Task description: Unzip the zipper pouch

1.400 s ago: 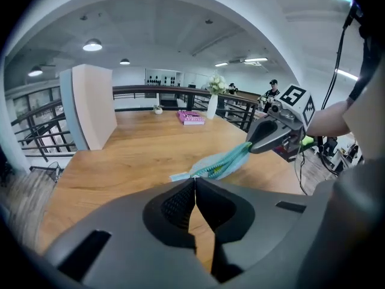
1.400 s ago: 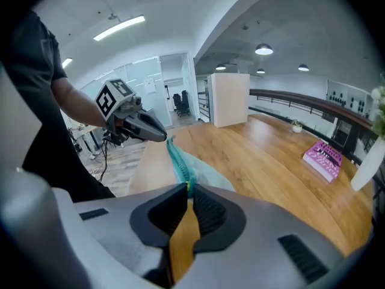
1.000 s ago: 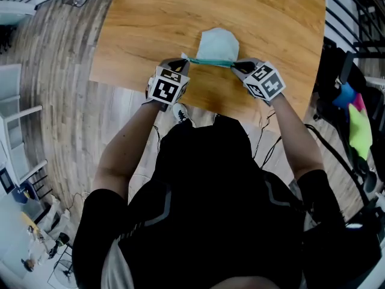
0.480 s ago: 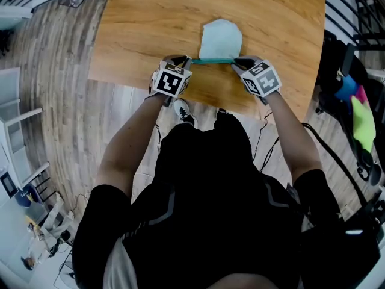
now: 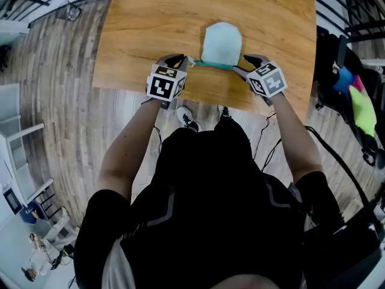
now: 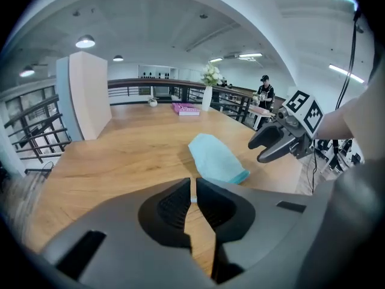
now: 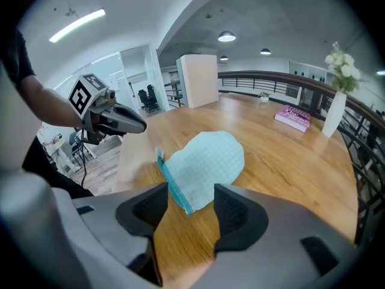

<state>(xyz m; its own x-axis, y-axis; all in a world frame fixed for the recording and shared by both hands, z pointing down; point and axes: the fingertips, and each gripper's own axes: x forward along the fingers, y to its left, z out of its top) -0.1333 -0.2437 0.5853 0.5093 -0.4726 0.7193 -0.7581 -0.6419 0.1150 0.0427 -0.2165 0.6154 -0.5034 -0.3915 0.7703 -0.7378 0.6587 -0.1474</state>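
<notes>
A pale blue zipper pouch (image 5: 221, 43) lies on the wooden table (image 5: 150, 23) with its teal zipper edge (image 5: 213, 64) toward me. In the left gripper view the pouch (image 6: 215, 158) sits just past my left gripper (image 6: 194, 191), which is shut on a thin white tab at the zipper's left end. The left gripper (image 5: 184, 61) meets that end in the head view too. My right gripper (image 5: 245, 65) is at the zipper's right end, its jaws opening. In the right gripper view the pouch's corner (image 7: 183, 200) lies between the wide jaws of that gripper (image 7: 189, 205), untouched by the pads.
The table's near edge (image 5: 180, 98) runs just under both grippers, with wood floor below. A pink book (image 7: 293, 114) and a white vase with flowers (image 7: 334, 110) stand at the far side. A person (image 6: 264, 92) stands beyond the table. Railings surround the area.
The right gripper has let go of the zipper's right end and its jaws have spread wide. The pouch has shifted a little to the right; the left gripper stays shut.
</notes>
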